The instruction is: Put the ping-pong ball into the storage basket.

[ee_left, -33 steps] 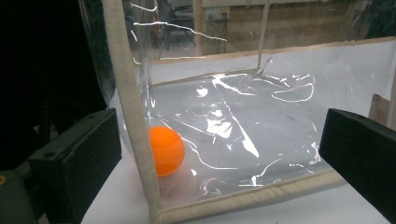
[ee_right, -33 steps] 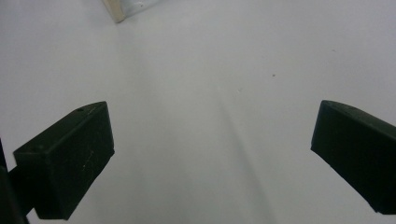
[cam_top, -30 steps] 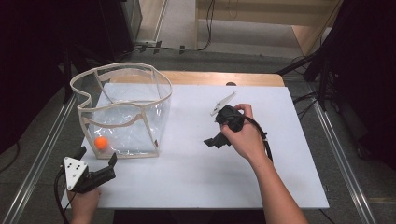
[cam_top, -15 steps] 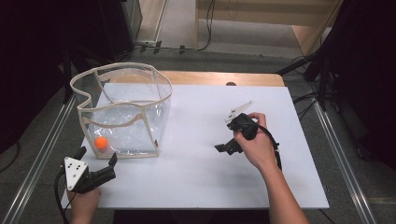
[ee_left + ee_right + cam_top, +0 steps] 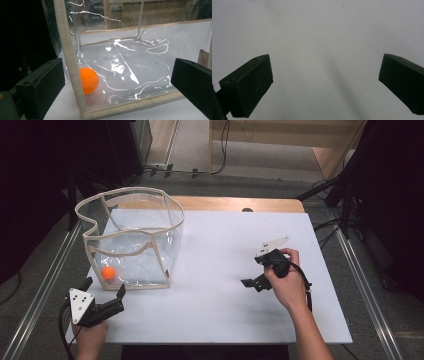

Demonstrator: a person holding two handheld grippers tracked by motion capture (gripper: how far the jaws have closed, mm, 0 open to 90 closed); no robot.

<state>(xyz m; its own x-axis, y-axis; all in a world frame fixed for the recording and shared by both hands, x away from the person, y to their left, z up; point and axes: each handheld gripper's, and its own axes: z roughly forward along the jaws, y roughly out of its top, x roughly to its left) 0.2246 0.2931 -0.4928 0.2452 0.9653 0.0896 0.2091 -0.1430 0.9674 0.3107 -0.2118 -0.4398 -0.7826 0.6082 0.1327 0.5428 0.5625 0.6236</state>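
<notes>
The left claw [image 5: 105, 295] is held open just before the clear bag [image 5: 131, 240], in whose near left corner the orange ball [image 5: 108, 273] is seen. The right claw [image 5: 251, 283] is held open, empty, over the white counter [image 5: 215, 320].

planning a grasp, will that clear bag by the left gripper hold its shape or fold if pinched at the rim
The clear bag would probably buckle: its walls look like thin, wrinkled film and the rim sags unevenly. The beige edging may stiffen it slightly. It seems light, so a push would likely slide it, and the orange ball inside could roll.
</notes>
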